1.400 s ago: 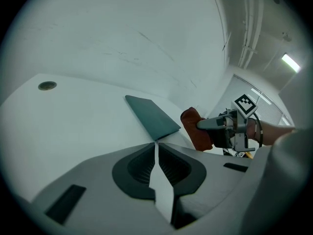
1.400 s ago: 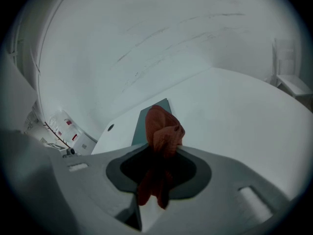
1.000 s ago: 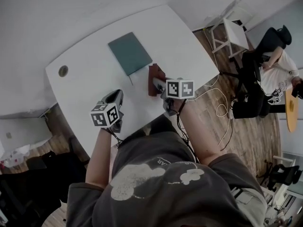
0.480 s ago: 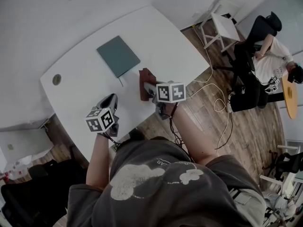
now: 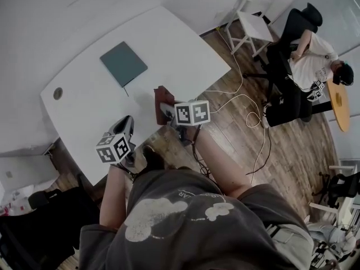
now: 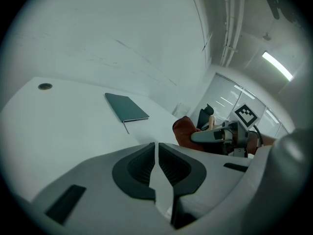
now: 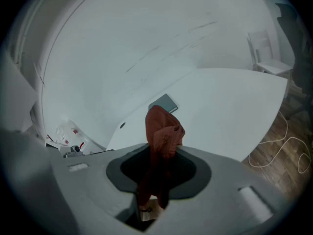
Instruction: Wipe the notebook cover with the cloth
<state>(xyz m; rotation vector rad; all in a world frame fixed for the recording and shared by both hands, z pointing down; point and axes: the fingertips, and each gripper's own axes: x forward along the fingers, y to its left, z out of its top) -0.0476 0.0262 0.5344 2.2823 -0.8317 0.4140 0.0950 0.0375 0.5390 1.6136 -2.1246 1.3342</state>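
Red cloth point(image 7: 163, 131) in right tool point(image 7: 159, 156), notebook point(image 5: 124, 63) apart.

So the white surface point(image 5: 169, 44) has a dark teal notebook point(image 5: 124, 63) lying flat and closed on it, with a small round hole point(image 5: 57, 93) off toward the left corner. The right hand-held gripper point(image 5: 166, 110) is over the near edge with a reddish-brown cloth point(image 5: 161, 98) bunched at its tip, well apart from the notebook. The left hand-held gripper point(image 5: 127, 124) hangs lower down by the same edge, nothing showing at its tip. Cables point(image 5: 247, 114) trail across the wood floor, and another person point(image 5: 306, 61) sits off to the right.
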